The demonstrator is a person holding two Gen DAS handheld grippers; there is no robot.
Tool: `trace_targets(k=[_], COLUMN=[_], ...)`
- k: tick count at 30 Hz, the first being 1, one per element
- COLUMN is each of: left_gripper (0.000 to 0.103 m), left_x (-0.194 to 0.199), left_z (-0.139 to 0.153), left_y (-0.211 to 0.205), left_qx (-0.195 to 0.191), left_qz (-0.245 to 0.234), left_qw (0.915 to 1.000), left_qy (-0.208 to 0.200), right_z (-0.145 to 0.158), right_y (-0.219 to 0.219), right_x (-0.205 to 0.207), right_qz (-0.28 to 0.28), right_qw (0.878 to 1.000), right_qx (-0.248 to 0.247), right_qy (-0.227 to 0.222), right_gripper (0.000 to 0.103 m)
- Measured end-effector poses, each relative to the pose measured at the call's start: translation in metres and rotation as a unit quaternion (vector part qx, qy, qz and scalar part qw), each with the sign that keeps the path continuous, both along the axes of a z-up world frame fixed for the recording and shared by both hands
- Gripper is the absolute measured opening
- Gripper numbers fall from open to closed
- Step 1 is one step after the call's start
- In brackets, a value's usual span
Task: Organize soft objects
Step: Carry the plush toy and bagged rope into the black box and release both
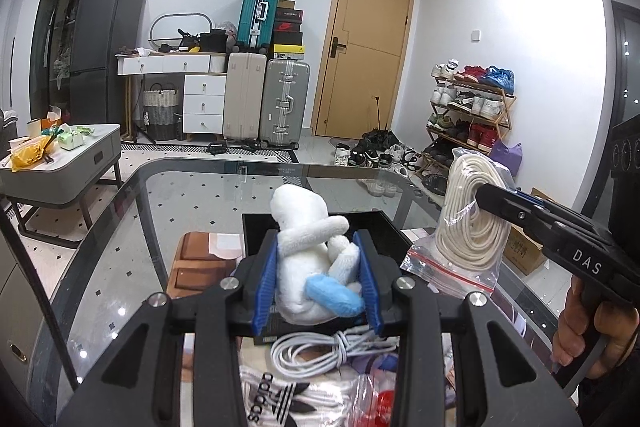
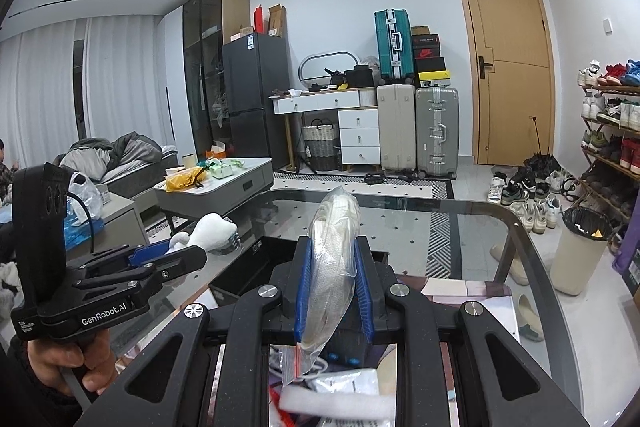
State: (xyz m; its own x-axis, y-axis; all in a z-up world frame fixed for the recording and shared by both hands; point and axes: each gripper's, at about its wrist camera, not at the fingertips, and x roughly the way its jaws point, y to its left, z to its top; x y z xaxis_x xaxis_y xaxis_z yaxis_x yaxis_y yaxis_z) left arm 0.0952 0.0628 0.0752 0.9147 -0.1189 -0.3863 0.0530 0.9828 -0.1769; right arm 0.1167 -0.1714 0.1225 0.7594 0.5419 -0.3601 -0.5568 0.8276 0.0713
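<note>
White plush toy (image 1: 316,259) clamped in left gripper (image 1: 318,275), bagged rope (image 2: 334,267) pinched in right gripper (image 2: 334,291), both raised over black bin (image 1: 384,227), likely for dropping in.

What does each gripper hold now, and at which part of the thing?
The left gripper is shut on the plush toy around its body. The right gripper is shut on the bag of rope, across its middle.

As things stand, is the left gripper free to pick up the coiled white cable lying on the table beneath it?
Probably not: the left gripper is shut on the white plush toy, so the white cable below stays out of reach until it lets go.
</note>
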Motion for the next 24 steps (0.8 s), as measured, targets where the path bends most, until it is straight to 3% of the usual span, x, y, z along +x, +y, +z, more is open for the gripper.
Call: trace_targets(k=[12, 24], left_gripper=[0.036, 0.036], left_x=[0.038, 0.068], left_z=[-0.007, -0.025], left_y=[-0.004, -0.002], left_qx=[-0.004, -0.006], left_qz=[0.003, 0.009], left_qw=[1.0, 0.9997], left_qy=[0.009, 0.023], right_z=[-0.002, -0.028], right_y=[0.024, 0.057], right_x=[0.04, 0.074], right_qz=[-0.005, 0.011], right_qw=[1.0, 0.998], right_qx=[-0.017, -0.064], right_qy=[0.001, 0.011], right_gripper=[0.02, 0.02])
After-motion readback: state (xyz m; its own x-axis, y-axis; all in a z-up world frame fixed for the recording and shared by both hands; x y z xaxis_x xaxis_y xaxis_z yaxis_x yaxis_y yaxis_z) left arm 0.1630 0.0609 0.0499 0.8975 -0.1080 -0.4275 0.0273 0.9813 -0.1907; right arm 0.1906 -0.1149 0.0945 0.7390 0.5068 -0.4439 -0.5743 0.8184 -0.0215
